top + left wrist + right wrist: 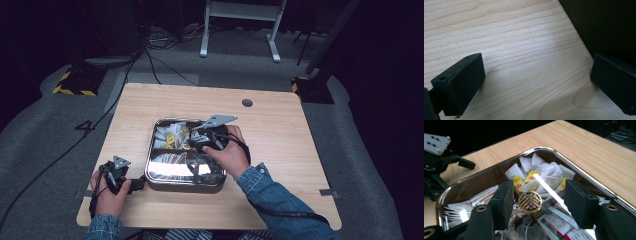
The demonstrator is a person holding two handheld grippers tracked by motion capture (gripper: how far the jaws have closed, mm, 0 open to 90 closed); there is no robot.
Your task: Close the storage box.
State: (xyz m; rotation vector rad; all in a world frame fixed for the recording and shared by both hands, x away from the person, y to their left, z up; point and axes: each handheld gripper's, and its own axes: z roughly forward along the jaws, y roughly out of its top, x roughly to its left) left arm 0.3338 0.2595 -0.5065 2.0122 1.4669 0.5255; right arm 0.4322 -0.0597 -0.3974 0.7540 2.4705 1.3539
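From the high view, my right claw (196, 140) hung over the middle of the metal tin (150, 162), which sat at the centre of the wooden table (270, 130); my left claw (136, 184) rested on the table just beside the tin's near left corner, apart from its contents. The tin held white sachets with yellow labels beyond my right claw and clear-wrapped packets on its near side. In the left gripper view, my left claw (536, 85) stood wide open with only bare table between its jaws and a dark wall just beyond the right-hand jaw. In the right gripper view, my right claw (539, 202) was parted and gripping nothing; a round gold knob (530, 202) lay between the jaws, hard by the left-hand jaw and clear of the right-hand one. Tea sachets (541, 173) lay just beyond the knob, printed packets (559, 221) below it.
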